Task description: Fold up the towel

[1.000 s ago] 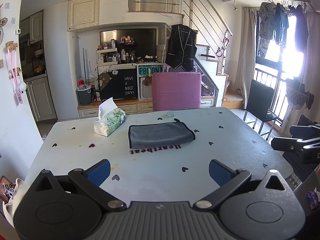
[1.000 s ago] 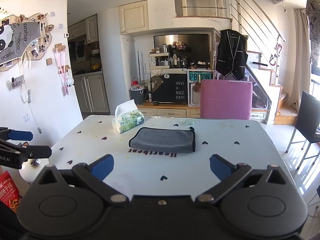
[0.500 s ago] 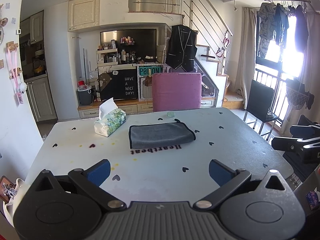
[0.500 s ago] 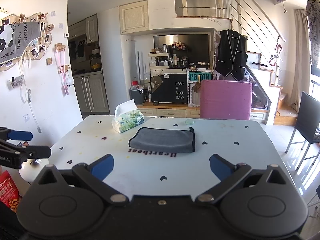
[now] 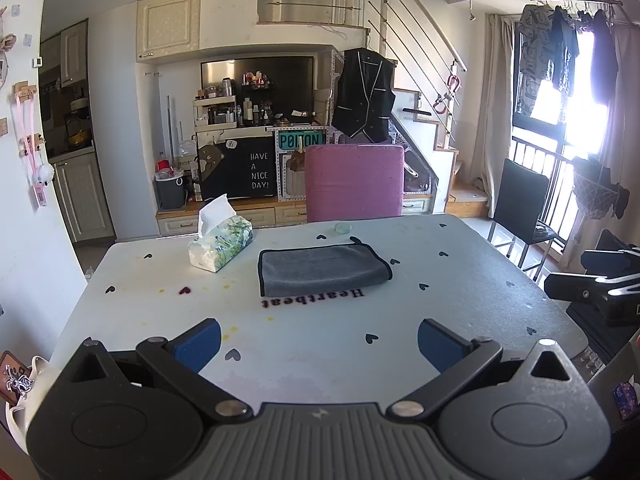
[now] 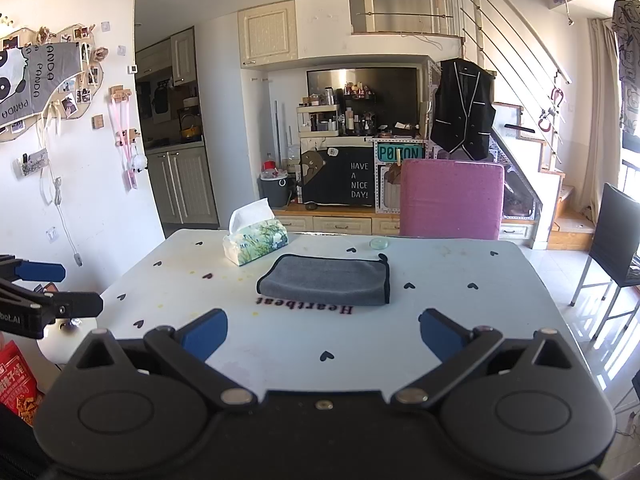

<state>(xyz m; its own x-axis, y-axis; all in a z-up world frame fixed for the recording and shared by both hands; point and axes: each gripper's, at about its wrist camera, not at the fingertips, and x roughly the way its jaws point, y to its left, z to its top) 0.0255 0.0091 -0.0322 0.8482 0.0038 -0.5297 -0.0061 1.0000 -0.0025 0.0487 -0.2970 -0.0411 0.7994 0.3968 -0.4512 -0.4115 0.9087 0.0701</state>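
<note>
A grey towel point(image 5: 322, 270) with a dark border lies folded flat on the white table point(image 5: 304, 344), just beyond the printed word "Heartbeat"; it also shows in the right wrist view point(image 6: 326, 280). My left gripper point(image 5: 318, 344) is open and empty, held back over the table's near edge. My right gripper point(image 6: 322, 336) is open and empty too, at the near edge. Each gripper shows side-on in the other's view: the right one point(image 5: 596, 280) and the left one point(image 6: 40, 296).
A tissue box point(image 5: 220, 246) stands left of the towel, and a small clear dish point(image 5: 343, 227) lies behind it. A pink chair point(image 5: 354, 182) is at the table's far side, a black chair point(image 5: 520, 208) to the right.
</note>
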